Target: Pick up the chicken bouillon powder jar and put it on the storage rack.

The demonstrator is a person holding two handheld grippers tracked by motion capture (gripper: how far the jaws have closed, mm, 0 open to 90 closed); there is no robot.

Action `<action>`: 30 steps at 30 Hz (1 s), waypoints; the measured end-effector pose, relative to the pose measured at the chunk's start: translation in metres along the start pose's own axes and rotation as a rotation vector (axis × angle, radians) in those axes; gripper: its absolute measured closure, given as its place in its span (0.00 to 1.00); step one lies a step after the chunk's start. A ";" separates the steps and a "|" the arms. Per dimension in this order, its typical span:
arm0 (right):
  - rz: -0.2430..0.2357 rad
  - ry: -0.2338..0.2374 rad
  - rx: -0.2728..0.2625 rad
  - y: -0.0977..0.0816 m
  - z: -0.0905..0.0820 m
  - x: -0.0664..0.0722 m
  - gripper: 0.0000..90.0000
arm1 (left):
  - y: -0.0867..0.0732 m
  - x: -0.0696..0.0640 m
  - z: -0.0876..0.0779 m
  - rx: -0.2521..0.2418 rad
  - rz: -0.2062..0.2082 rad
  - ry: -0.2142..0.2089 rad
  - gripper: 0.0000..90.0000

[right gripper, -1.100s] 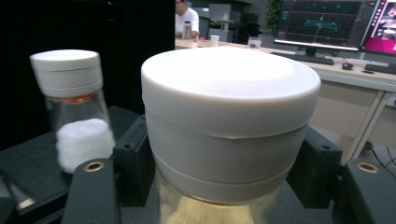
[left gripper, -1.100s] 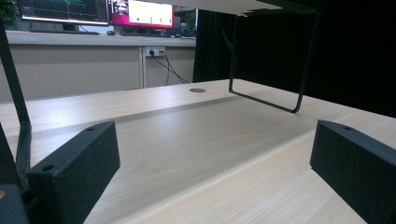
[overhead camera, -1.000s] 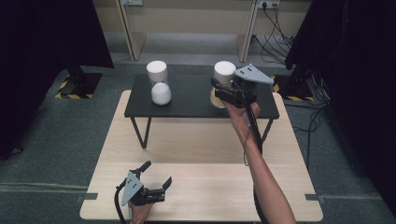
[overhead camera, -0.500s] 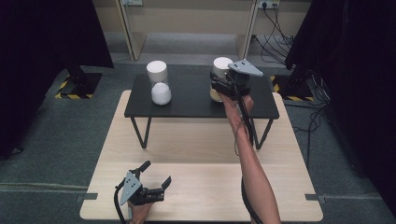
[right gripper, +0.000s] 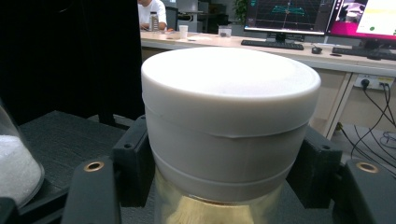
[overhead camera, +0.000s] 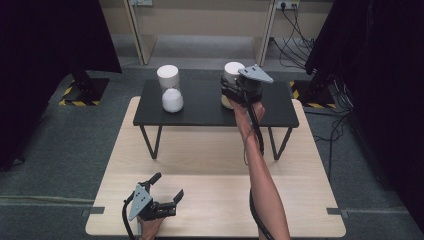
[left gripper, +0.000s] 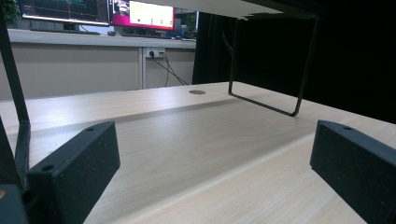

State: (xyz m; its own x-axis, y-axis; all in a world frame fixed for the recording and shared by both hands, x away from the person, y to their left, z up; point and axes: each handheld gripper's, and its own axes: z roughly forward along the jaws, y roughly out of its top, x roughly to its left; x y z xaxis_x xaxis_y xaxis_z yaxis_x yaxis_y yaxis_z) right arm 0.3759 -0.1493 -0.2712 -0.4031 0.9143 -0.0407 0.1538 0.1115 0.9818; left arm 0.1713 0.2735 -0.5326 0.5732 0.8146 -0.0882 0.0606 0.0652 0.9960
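High view: black shelf (overhead camera: 200, 107) on wooden table (overhead camera: 210, 200); right tongs (overhead camera: 231, 95) clamp white-lidded jar (overhead camera: 233, 72); left tongs (overhead camera: 167, 192) wide.

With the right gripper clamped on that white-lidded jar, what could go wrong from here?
1. The right gripper grips the jar on its white lid; a lift might pull the lid loose.
2. The second jar stands on the same black shelf; a sideways swing could hit it.
3. The shelf's thin legs may rock.

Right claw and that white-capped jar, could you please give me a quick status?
Right claw shut on white-capped jar, on black shelf. Left claw open, idle. Second jar well clear.
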 end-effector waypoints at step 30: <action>0.013 0.106 -0.111 -0.036 -0.071 -0.028 0.00 | 0.000 0.001 0.001 0.001 0.010 -0.018 0.00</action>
State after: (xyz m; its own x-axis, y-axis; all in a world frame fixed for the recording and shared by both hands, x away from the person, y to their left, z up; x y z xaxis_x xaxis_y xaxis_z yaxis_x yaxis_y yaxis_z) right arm 0.3172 -0.2064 -0.2917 -0.4956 0.8685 -0.0140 0.0614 0.0511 0.9968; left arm 0.1727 0.2736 -0.5323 0.5884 0.8047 -0.0784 0.0554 0.0565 0.9969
